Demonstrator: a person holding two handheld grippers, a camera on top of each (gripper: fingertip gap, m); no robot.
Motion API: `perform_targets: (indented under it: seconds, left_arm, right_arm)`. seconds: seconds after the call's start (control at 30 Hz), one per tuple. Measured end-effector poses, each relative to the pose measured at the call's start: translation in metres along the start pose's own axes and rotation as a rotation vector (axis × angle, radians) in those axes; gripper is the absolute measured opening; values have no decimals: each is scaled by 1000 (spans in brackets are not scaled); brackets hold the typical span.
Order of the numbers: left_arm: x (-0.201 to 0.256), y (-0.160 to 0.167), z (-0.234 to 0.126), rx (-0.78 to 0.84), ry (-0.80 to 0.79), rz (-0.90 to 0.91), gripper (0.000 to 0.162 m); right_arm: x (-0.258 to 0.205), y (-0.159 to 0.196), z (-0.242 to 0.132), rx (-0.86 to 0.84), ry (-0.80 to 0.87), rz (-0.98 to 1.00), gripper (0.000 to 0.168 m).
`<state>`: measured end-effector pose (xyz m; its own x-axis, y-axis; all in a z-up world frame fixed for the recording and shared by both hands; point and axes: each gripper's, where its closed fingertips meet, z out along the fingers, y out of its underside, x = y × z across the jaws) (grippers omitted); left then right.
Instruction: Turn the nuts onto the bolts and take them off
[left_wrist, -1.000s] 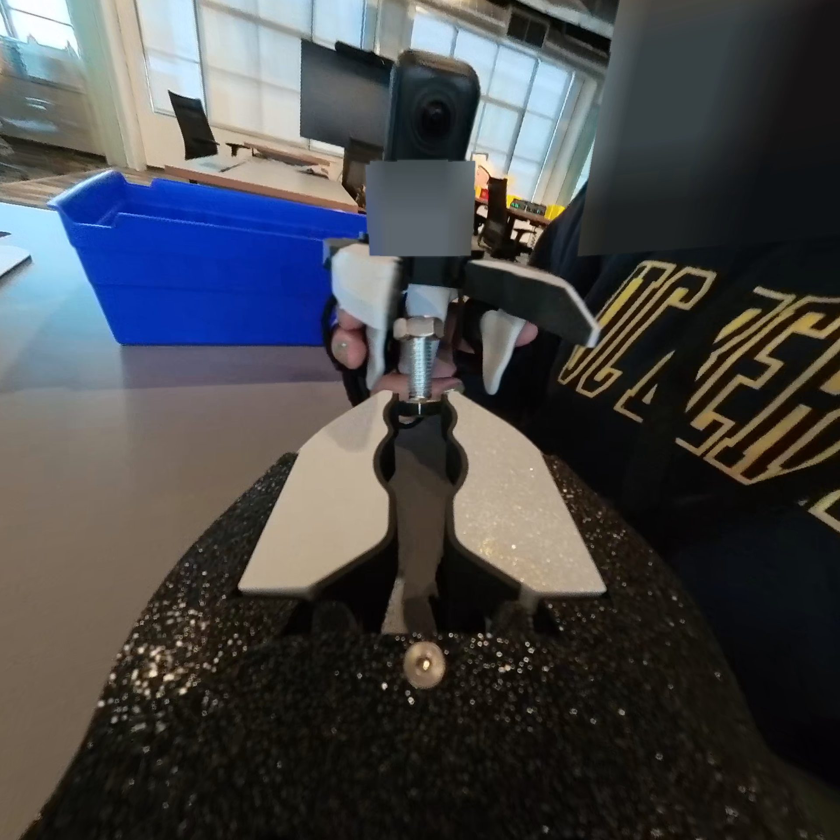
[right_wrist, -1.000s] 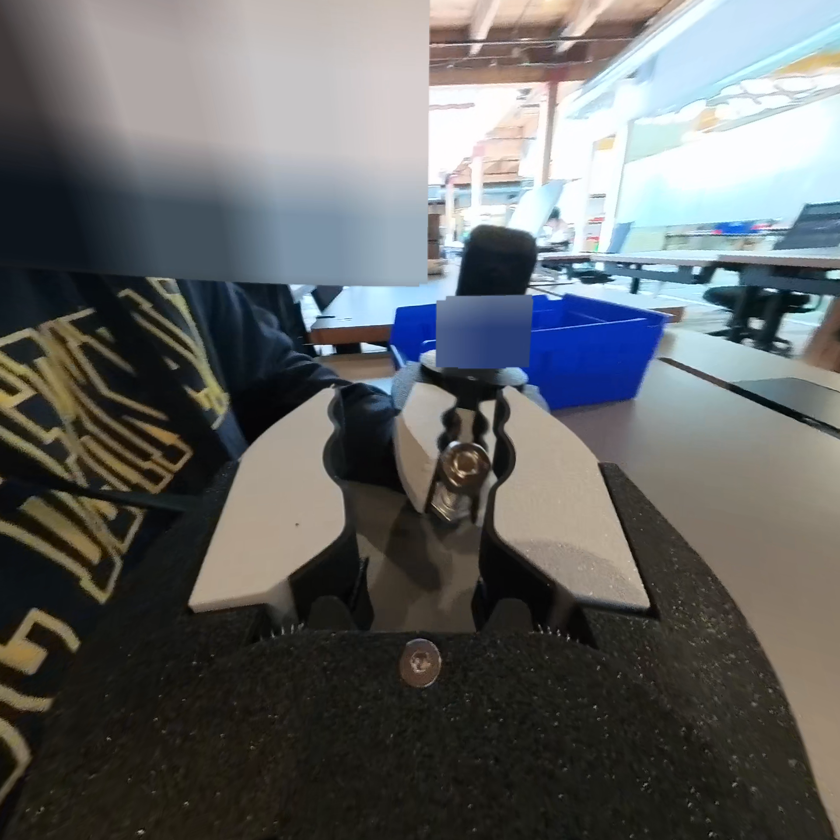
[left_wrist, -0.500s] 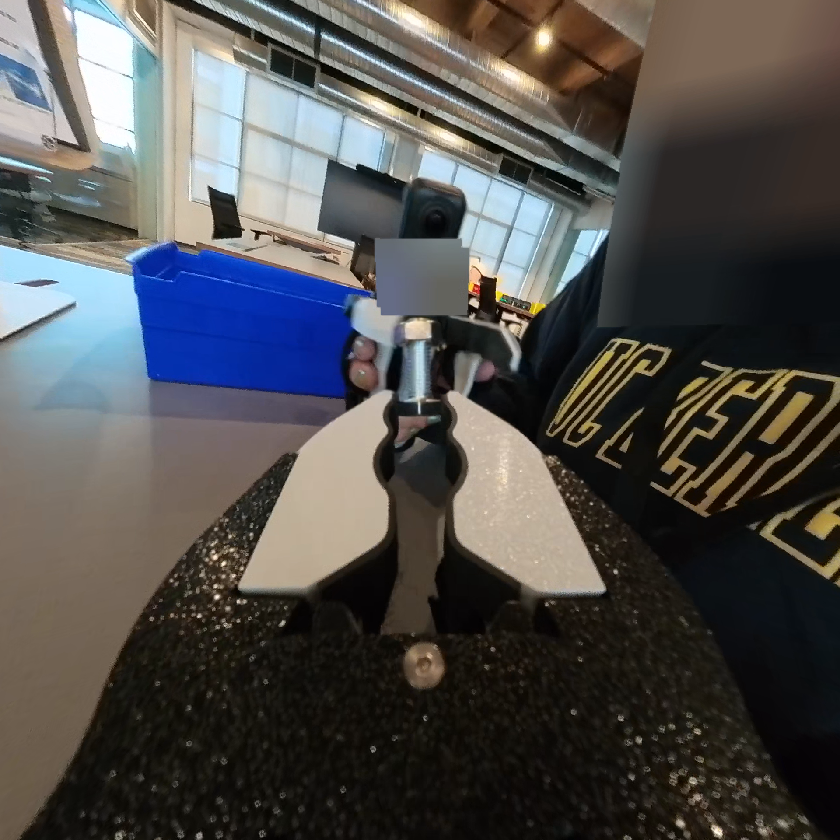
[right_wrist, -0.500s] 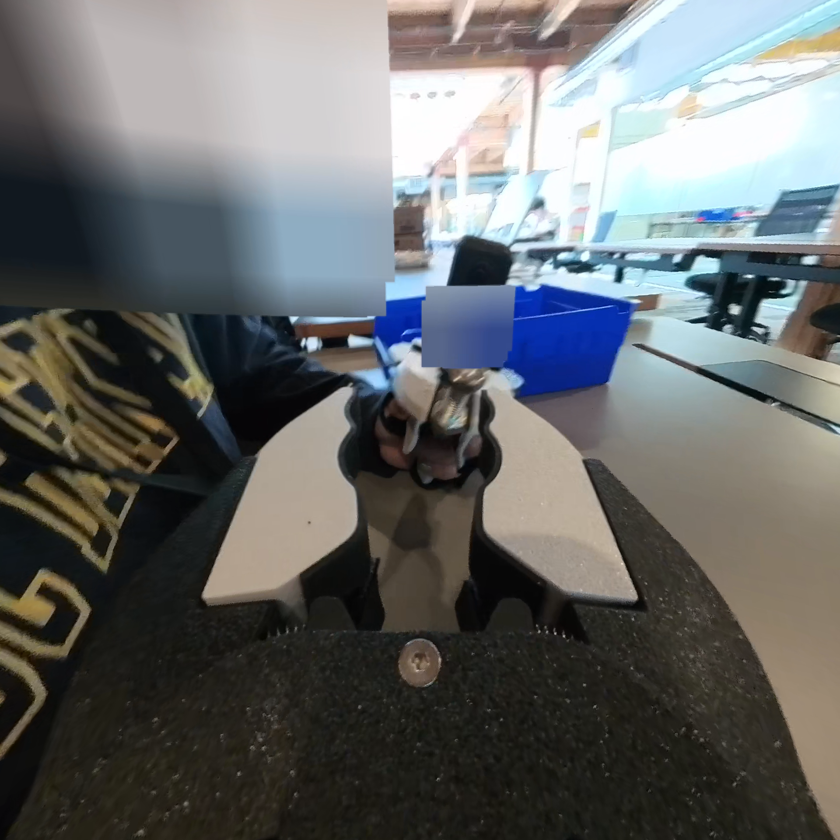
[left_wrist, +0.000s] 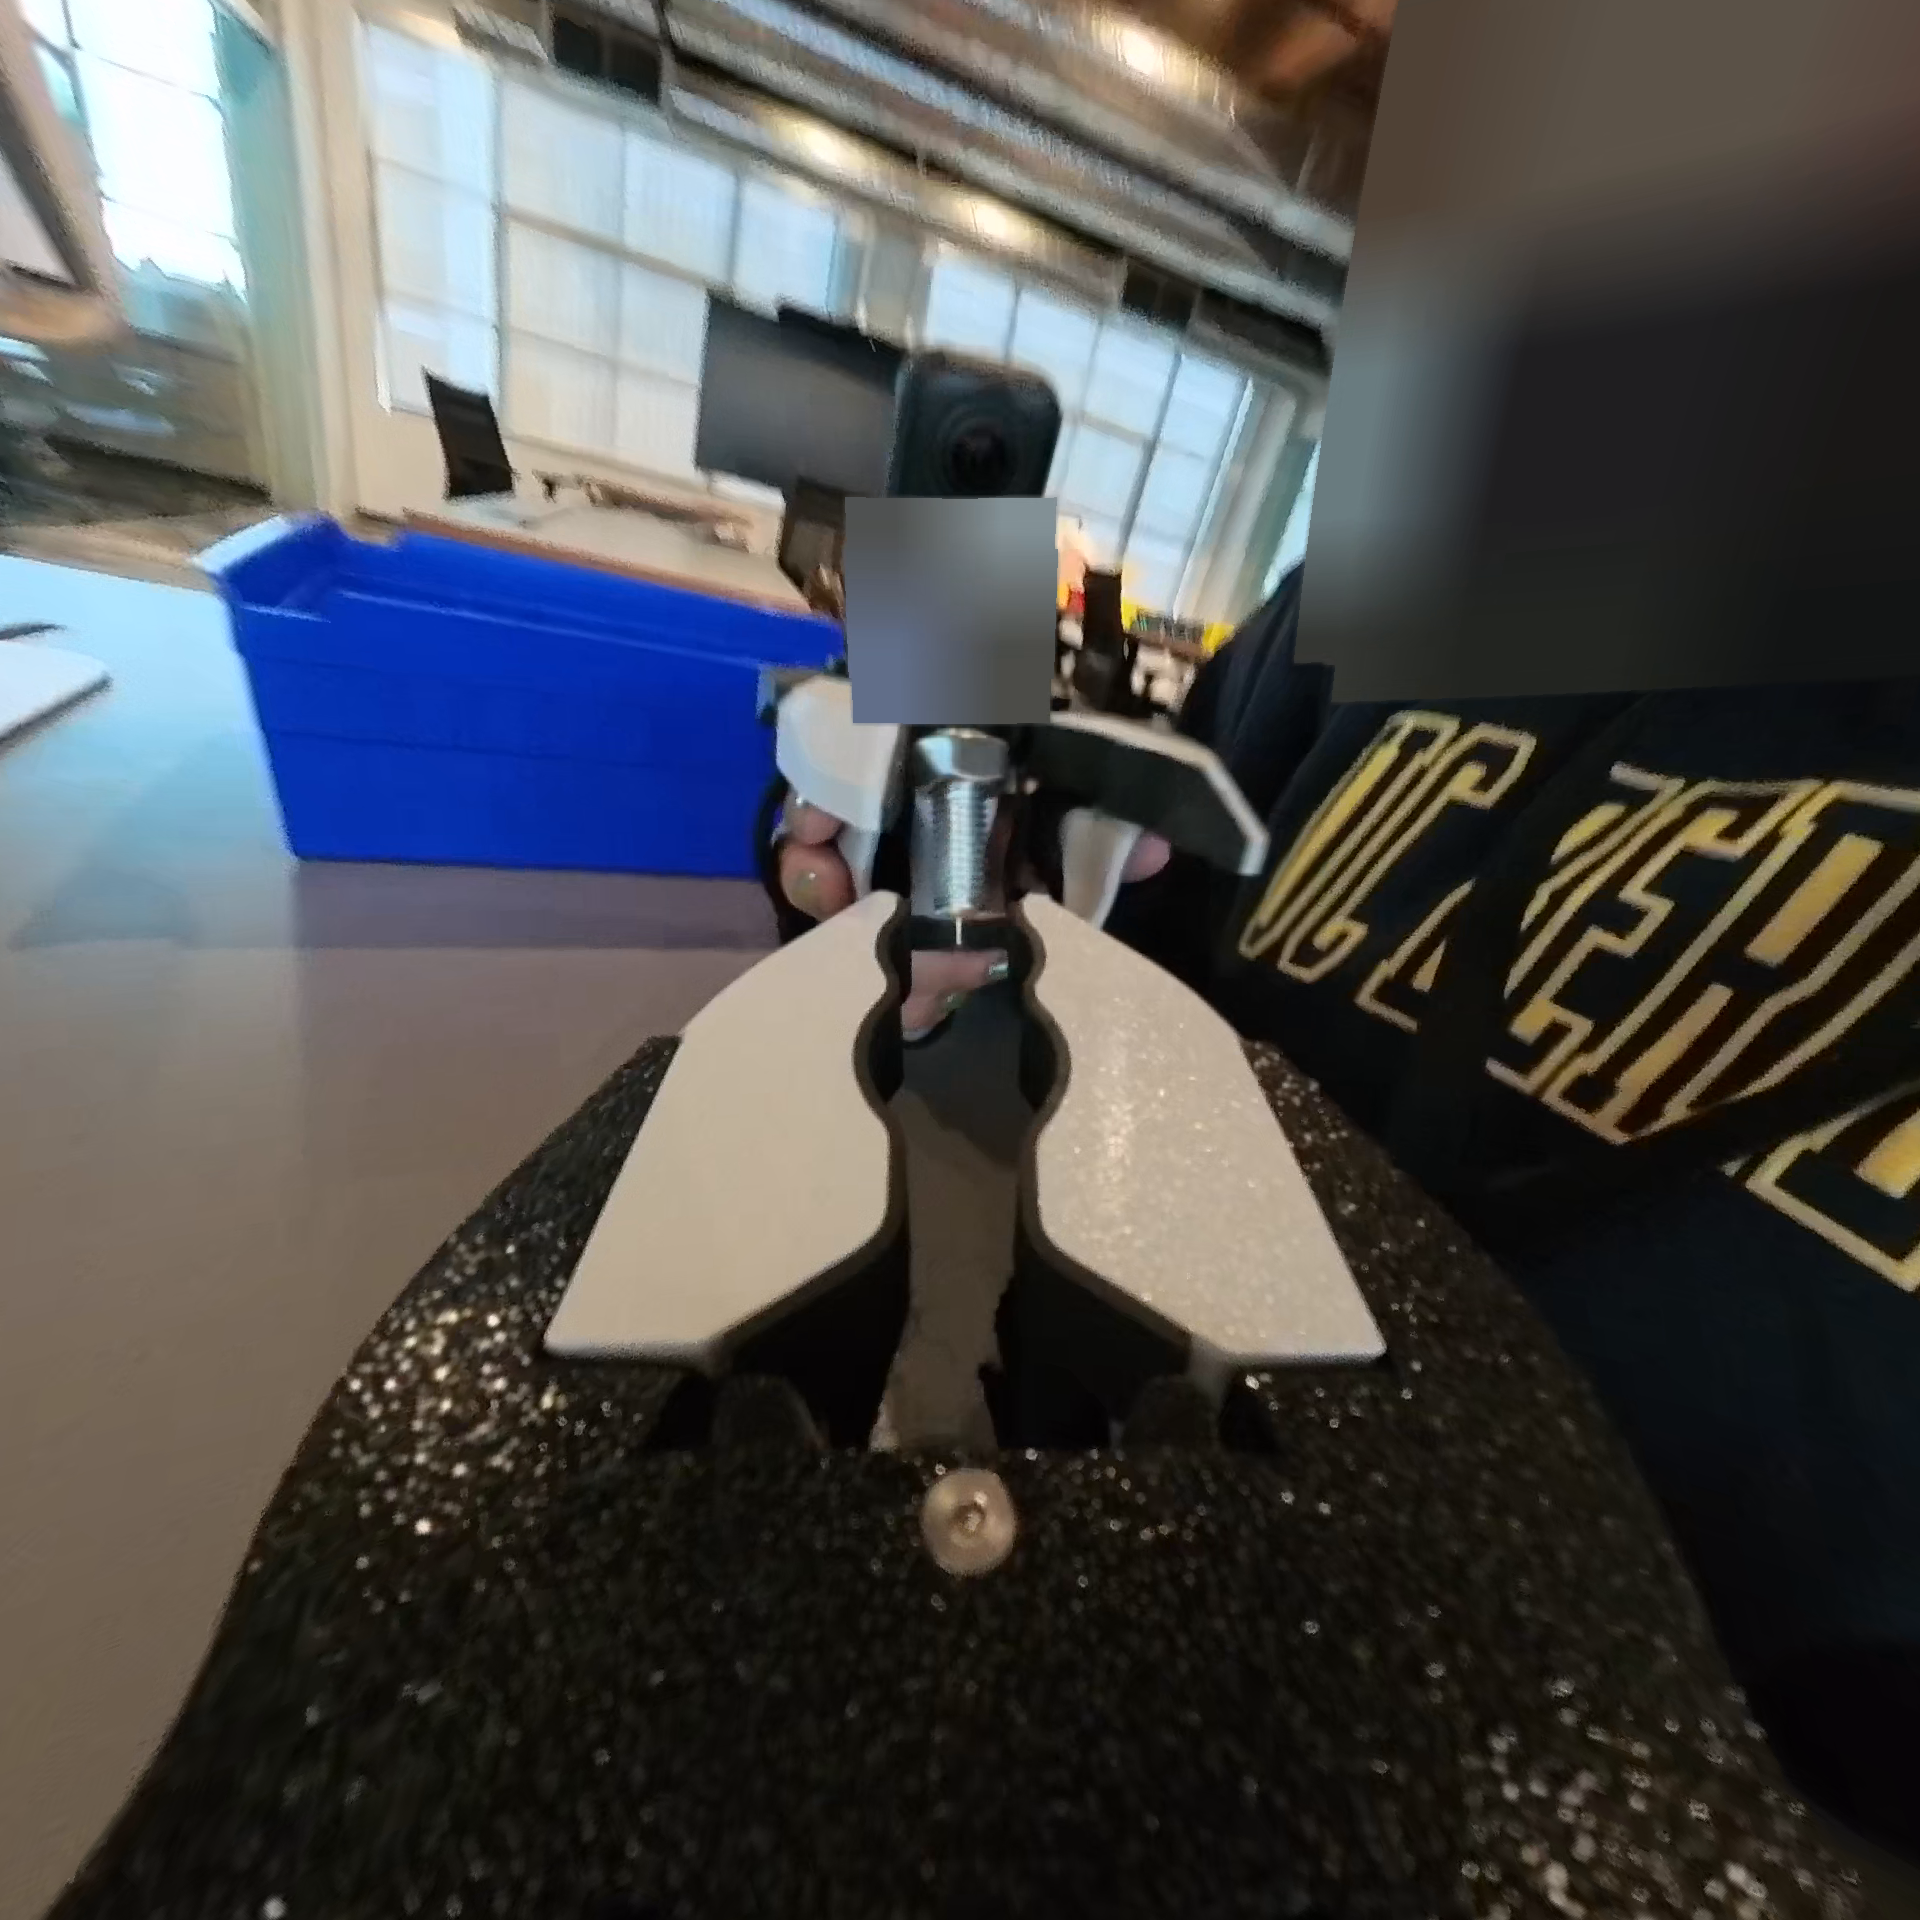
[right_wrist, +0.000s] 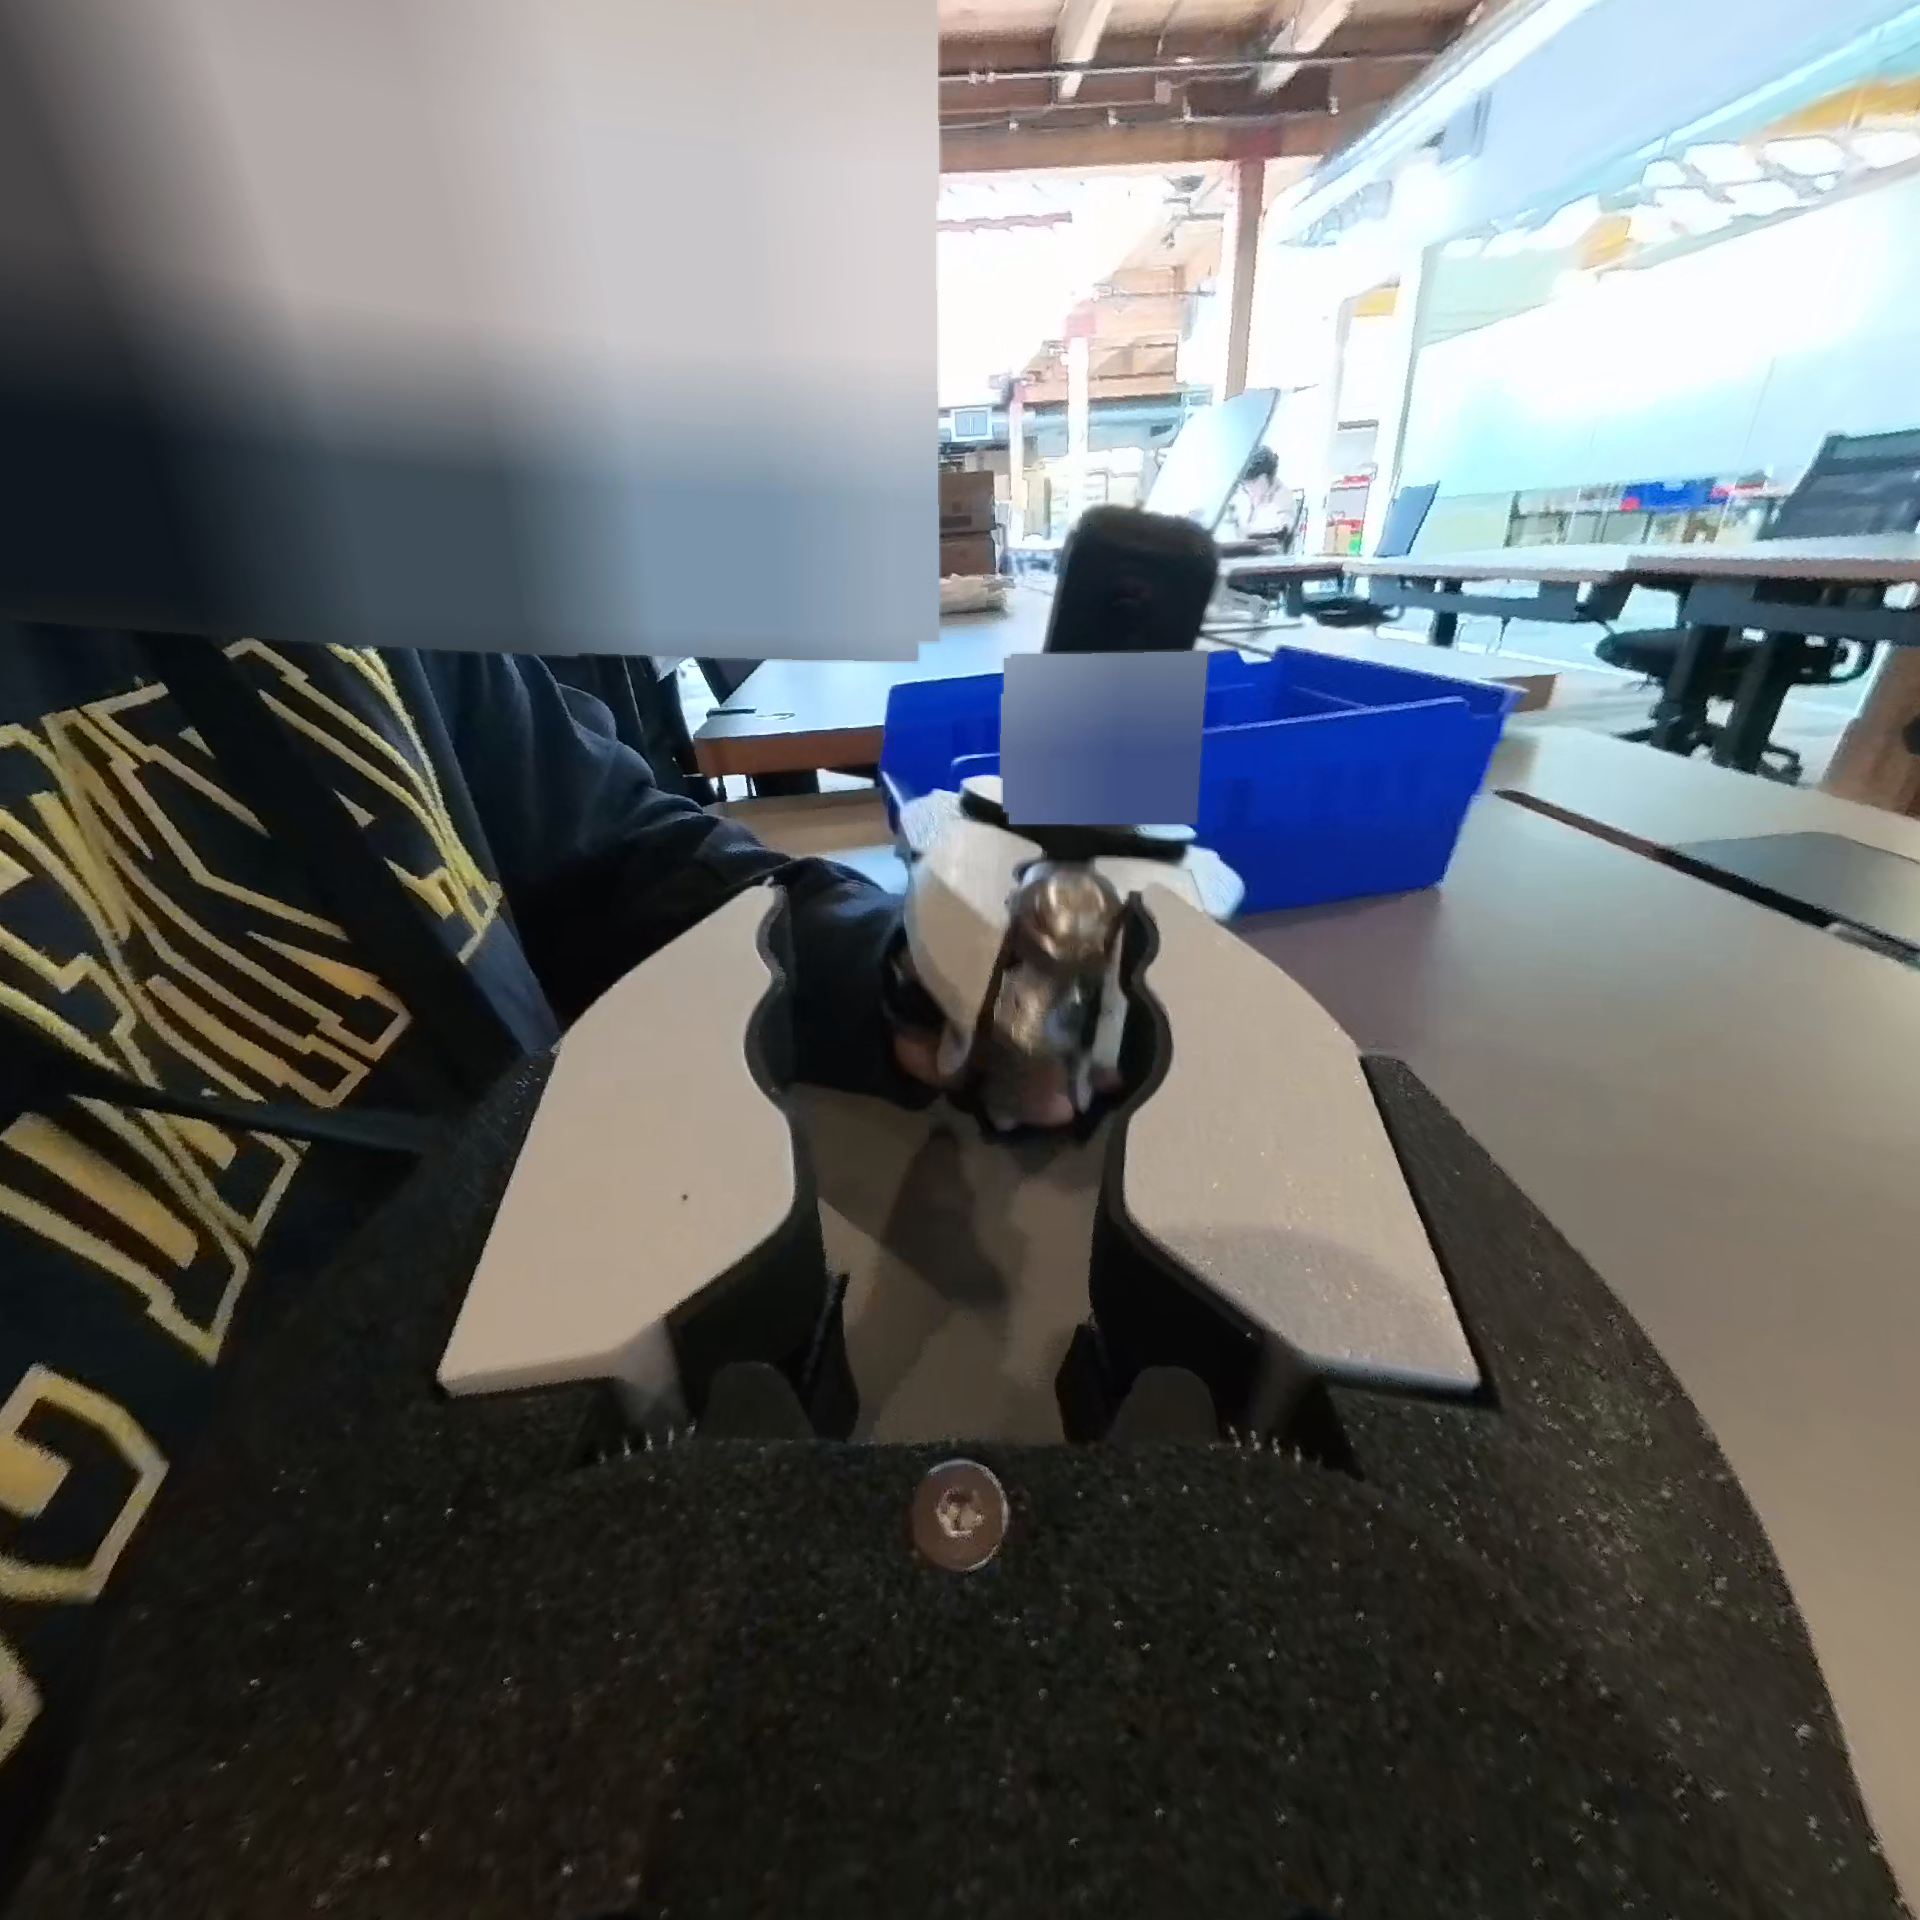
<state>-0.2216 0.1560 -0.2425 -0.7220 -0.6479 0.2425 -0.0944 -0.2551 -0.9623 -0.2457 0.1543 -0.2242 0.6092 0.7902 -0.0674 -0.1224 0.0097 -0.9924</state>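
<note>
left gripper (left_wrist: 958, 925) clamps bolt (left_wrist: 954, 857) base, upright above table (left_wrist: 312, 1091). right gripper (right_wrist: 961, 971) spread around nut (left_wrist: 958, 756) end, unclamped. threading under way; next: pinch nut, twist.

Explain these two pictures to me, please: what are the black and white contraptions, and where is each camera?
There is no robot here. A person in a dark sweatshirt holds a two-finger gripper in each hand. Each gripper carries a camera that looks forward along its white fingers, so each picture is one tool's own view, with the other tool facing it.

In the left wrist view, the left gripper is shut on the lower end of a silver threaded bolt, which is held upright. A hexagonal piece sits at the bolt's top; I cannot tell whether it is a nut or the bolt's head.

In the right wrist view, the right gripper is open, with the same bolt, blurred here, between its fingers.

Behind them, a blue plastic bin rests on the grey table.
</note>
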Motion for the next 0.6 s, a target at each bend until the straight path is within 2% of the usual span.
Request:
perform_targets:
  seconds: [0.07,0.13,0.17,0.3,0.4,0.47,0.6]
  left_arm:
    - [-4,-7,-6,59,-13,-26,17]
    - [-9,-13,-12,108,-25,-63,17]
    - [-10,-15,-13,122,-24,-72,17]
    - [-4,-7,-6,58,3,-49,17]
    - [4,4,3,-32,34,-20,16]
    - [7,9,7,-66,44,-10,16]
    - [7,9,7,-62,46,-10,17]
  right_arm:
    - [3,-1,-6,-2,-6,17,55]
    - [-1,-4,-12,6,-52,20,42]
    - [2,-7,-14,14,-40,31,42]
    - [21,-10,-15,81,84,40,68]
    - [10,-13,-6,124,39,34,71]
    - [1,-7,2,96,6,14,72]
    - [-12,0,10,62,-37,-41,71]
